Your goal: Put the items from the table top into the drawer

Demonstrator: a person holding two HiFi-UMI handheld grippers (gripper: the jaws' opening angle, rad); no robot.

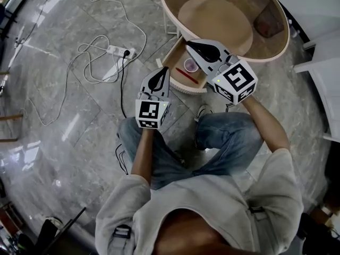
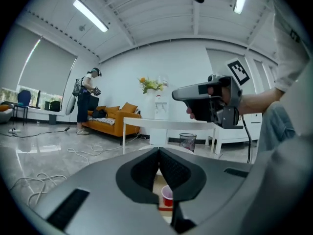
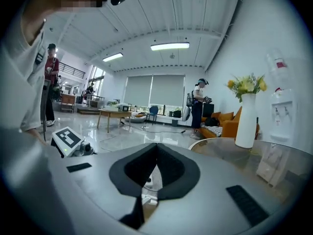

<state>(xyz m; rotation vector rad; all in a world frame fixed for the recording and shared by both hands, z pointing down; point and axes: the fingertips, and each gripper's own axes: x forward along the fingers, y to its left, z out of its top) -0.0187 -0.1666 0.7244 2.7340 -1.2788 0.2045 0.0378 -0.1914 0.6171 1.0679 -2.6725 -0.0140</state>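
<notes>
our left gripper [image 2: 159, 152] and right gripper [image 3: 157, 147] are both closed on nothing, the cup [image 1: 190, 65] and red stick [image 1: 187, 76] lie in the open drawer [image 1: 171, 61], and shoving it closed too hard could tip the cup.

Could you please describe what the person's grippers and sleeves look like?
Both the left gripper and the right gripper have light grey tapering shells with black teardrop-shaped jaw pads. Each carries a white cube printed with black square markers, plus a small green light. The light grey sleeves end near the elbows.
</notes>
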